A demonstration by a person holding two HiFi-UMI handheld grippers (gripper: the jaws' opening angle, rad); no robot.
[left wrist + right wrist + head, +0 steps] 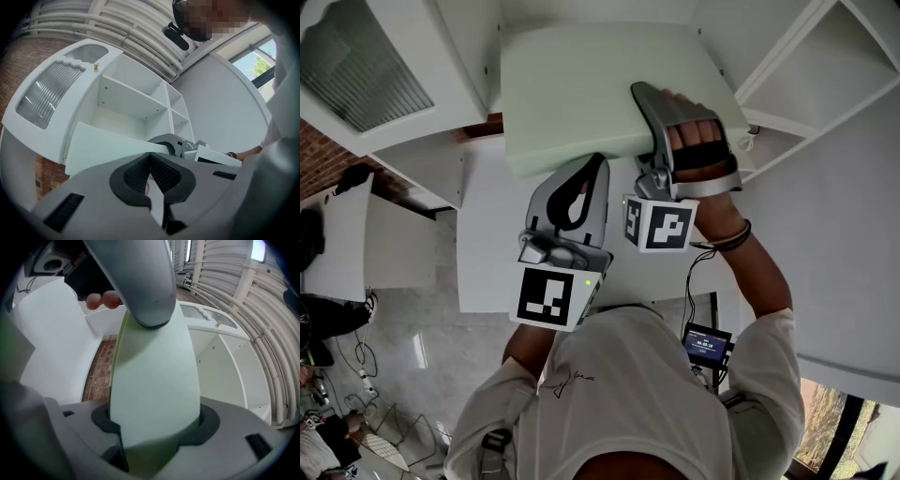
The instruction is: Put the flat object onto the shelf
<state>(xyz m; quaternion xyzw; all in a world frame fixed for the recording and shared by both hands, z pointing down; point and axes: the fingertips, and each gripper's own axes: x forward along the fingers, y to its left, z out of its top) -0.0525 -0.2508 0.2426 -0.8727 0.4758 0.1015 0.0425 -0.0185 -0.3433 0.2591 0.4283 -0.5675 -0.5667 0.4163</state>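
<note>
A thick, pale green flat slab [600, 84] is held up in front of a white shelf unit [787, 56]. My right gripper [639, 94] is shut on the slab's right part, one finger [140, 282] lying across its top face; the other is hidden beneath. In the right gripper view the slab [154, 380] fills the space between the jaws. My left gripper [598, 164] has its jaws shut together, and its tips rest against the slab's near edge. In the left gripper view the slab [108, 145] tilts toward the open shelf compartments [136, 98] just beyond my left gripper [150, 157].
A cabinet door with ribbed glass [356, 66] stands to the left of the shelves, with brick wall [319, 155] behind it. A white tabletop [487, 244] lies below. A small screen device [706, 342] hangs at the person's right side. Cables lie on the floor at lower left.
</note>
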